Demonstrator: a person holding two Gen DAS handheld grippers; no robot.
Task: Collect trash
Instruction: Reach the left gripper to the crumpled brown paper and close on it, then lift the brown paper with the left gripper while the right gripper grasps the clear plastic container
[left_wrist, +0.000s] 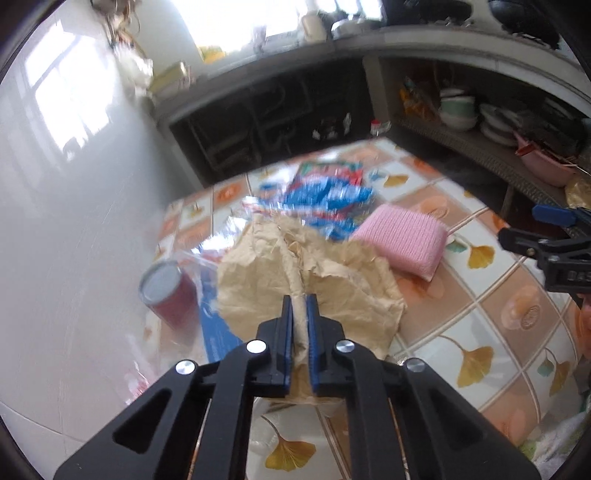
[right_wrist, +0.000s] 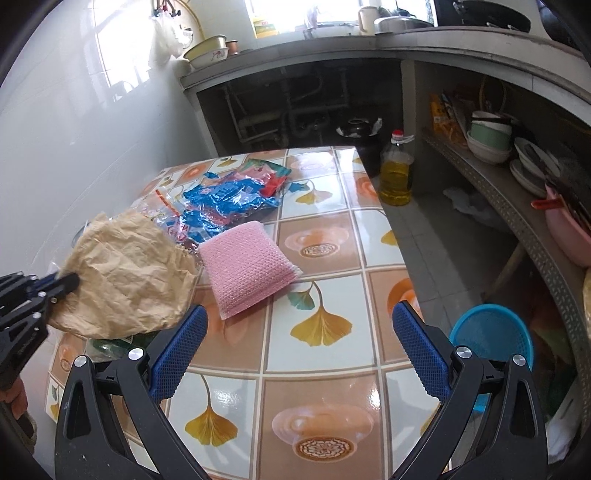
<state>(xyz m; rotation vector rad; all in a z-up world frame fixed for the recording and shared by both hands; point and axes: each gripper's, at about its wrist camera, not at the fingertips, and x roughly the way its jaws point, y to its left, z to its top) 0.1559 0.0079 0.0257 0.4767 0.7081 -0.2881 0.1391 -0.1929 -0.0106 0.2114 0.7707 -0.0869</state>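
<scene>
Two grippers over tiled table; crumpled brown paper pinched by the left one.

Left gripper (left_wrist: 300, 306) is seen closed on a raised fold of the crumpled brown paper (left_wrist: 314, 280), the fold running straight ahead between the pads; the rest of the sheet spreads over the patterned table (right_wrist: 325, 236), near its left edge. Right gripper (right_wrist: 295, 332) is held wide and empty above bare tiles, the paper lying to its left, so the left hand is judged nearer. A blue mesh basket (right_wrist: 491, 332) is seen off the table's right edge, low; likely the drop point, though that is a guess. Paper: thin, creased, matte. Pink knitted pad (right_wrist: 247, 273): soft, rectangular, just beside the paper. Glossy blue plastic wrappers (right_wrist: 229, 199) lie behind. Red can (left_wrist: 168, 291) stands upright at the paper's left.
</scene>
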